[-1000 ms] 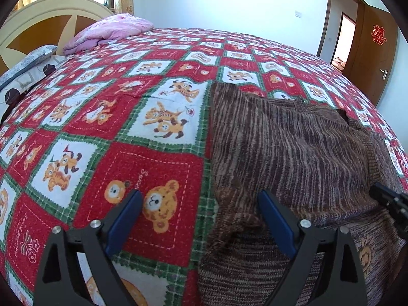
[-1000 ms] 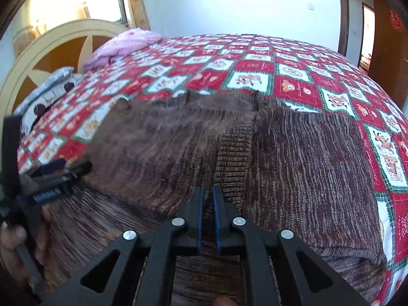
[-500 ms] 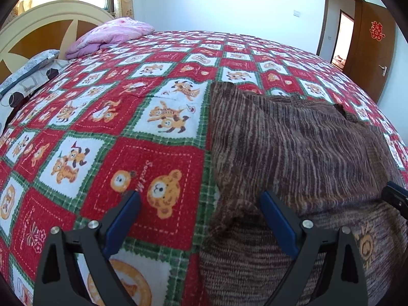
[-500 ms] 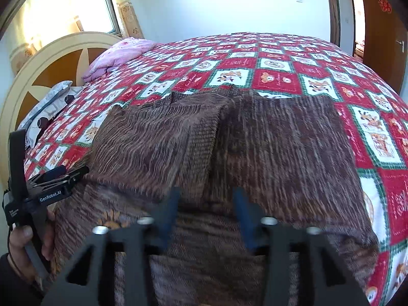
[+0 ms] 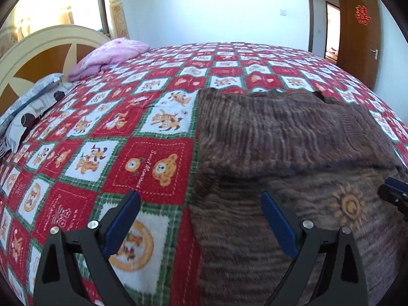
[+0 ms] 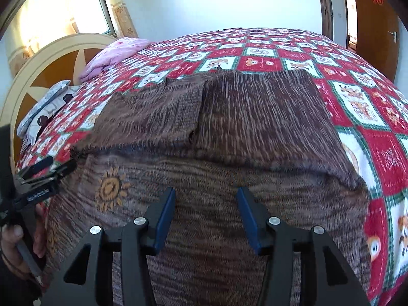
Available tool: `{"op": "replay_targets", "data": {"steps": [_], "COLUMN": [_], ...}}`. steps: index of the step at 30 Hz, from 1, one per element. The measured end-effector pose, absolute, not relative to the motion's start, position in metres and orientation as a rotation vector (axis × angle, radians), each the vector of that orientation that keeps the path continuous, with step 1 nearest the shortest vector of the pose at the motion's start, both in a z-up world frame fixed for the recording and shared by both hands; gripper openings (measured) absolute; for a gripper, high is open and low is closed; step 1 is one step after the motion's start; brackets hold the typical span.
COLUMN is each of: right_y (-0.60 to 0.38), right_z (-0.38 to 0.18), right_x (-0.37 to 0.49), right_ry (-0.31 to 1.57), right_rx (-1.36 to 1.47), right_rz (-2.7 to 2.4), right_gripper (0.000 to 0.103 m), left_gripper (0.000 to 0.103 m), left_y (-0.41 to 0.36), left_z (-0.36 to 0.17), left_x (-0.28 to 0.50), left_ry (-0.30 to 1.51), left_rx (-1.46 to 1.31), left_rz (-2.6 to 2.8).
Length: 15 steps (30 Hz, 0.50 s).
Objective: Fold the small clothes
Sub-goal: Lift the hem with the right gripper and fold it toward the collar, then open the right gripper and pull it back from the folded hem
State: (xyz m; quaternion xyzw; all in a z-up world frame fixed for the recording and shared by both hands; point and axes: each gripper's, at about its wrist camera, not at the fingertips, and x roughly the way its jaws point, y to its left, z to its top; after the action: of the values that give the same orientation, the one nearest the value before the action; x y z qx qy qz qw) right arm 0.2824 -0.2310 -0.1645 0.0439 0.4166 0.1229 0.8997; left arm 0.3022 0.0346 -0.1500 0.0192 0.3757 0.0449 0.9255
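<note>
A brown striped knit sweater [image 5: 280,132] [image 6: 255,117] lies flat on the bed, both sleeves folded in over its upper part. An orange sun motif [image 5: 350,206] [image 6: 109,187] shows on the lower part. My left gripper [image 5: 200,195] is open wide above the sweater's left edge, with nothing between its fingers. My right gripper [image 6: 206,190] stands open over the lower middle of the sweater, its blue pads clear of the cloth. The left gripper [image 6: 43,176] also shows at the left edge of the right wrist view, held by a hand [image 6: 15,242].
The bed carries a red, white and green bear-pattern blanket [image 5: 153,158]. A pink quilt [image 5: 114,51] and a grey patterned pillow [image 5: 33,102] lie by the cream headboard [image 5: 51,40]. A brown door [image 5: 357,33] stands at the far right.
The right gripper has opened and let go of the sweater's middle. Both grippers have drawn back toward the near edge, so the sun motif now shows.
</note>
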Motion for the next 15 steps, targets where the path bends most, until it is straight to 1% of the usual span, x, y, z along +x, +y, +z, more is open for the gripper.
{"op": "replay_targets", "data": {"steps": [4,15], "right_y": [-0.223,-0.233], "right_z": [-0.163,-0.157], "right_x": [0.268,0.238], "right_ry": [0.859,0.860], "right_rx": [0.001,0.013], "right_rz": [0.250,0.244], "right_gripper": [0.057,0.060], "left_gripper": [0.098,0.098], "left_y": [0.031,0.028], "left_z": [-0.146,-0.135], "left_x": [0.285,0.238], "left_ry": [0.767,0.739], "left_rx": [0.008,0.012], "left_rz": [0.055,0.039]}}
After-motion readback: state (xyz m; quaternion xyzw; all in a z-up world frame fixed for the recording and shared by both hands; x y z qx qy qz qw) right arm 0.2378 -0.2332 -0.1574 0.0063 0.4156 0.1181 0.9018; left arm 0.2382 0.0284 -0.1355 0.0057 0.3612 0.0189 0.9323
